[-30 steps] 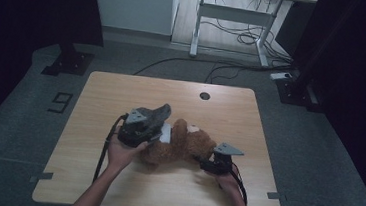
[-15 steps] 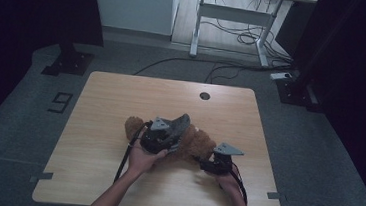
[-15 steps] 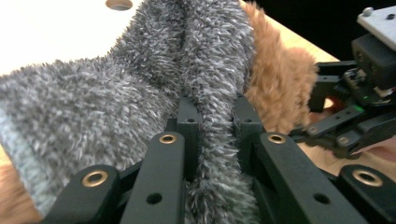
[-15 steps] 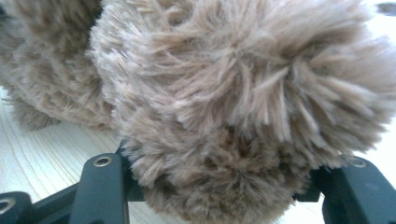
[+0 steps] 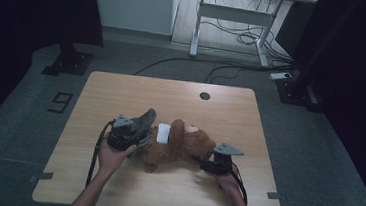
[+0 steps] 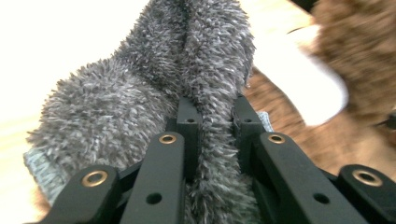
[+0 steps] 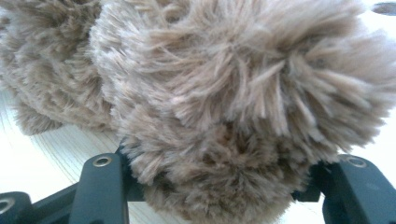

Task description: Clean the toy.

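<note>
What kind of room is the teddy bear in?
Probably a lab or recording studio: dark curtains all around, loose cables on the floor, and a bare wooden table with a marker "9" beside it.

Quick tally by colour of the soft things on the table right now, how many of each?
Brown: 1, the teddy bear, lying on the table, held by the right gripper.
Grey: 1, the fuzzy sock, pinched in the left gripper.
White: 1, a white piece on the bear; what it is I cannot tell.
Total: 3
</note>
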A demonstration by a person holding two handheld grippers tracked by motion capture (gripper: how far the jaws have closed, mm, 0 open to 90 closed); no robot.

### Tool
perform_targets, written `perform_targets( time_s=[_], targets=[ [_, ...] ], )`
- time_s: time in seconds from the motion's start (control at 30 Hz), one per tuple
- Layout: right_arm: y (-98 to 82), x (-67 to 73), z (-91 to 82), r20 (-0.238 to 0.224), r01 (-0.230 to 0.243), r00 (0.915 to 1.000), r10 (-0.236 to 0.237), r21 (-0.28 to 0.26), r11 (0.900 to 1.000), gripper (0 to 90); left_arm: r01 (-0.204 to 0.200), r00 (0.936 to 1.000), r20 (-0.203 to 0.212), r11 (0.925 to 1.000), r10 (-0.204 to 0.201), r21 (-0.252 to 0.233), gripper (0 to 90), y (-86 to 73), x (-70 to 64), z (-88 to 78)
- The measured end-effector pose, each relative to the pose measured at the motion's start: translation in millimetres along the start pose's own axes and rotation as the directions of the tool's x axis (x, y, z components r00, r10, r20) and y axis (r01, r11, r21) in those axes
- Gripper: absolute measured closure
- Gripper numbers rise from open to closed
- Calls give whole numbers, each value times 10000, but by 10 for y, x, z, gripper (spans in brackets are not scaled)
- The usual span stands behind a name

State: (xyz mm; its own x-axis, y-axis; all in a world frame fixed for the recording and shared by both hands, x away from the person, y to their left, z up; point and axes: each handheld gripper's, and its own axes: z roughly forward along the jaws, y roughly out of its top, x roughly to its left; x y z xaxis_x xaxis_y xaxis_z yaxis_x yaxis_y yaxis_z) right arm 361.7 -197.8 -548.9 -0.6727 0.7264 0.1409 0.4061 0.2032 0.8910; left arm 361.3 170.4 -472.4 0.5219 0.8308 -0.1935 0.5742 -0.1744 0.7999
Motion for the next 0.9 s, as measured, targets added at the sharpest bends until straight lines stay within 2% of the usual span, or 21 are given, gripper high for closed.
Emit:
perform_targets(
  time_s=[0.1,0.3,0.43,0.57,0.67,0.77,0.9],
  targets=[
    [0,2,1,-8,-3,10000,3,-5,10000,385,159,9998,-156,9999,-159,0,775,-76,87,-42],
    [0,1,0,-10,-23,10000,23,8,10000,385,375,9981,-492,9993,-377,-36,774,-119,194,-125],
    [1,-7,0,-26,-83,10000,83,25,10000,386,398,9988,-287,9986,-409,-360,775,-78,140,-229],
    [-1,-12,-2,2,-129,9999,129,53,9999,385,-7,10000,21,9969,9,-790,775,28,-59,-314],
    [-1,-11,-2,15,-156,9999,156,56,9999,386,-387,9982,404,9936,432,-1063,775,136,-261,-344],
    [-1,-15,-2,6,-193,9998,193,51,9998,386,-897,9921,767,9887,994,-1202,775,274,-506,-322],
    [-2,-16,0,3,-203,9998,203,28,9998,386,-1505,9770,1334,9811,1664,-1216,774,461,-884,-175]
  ],
)
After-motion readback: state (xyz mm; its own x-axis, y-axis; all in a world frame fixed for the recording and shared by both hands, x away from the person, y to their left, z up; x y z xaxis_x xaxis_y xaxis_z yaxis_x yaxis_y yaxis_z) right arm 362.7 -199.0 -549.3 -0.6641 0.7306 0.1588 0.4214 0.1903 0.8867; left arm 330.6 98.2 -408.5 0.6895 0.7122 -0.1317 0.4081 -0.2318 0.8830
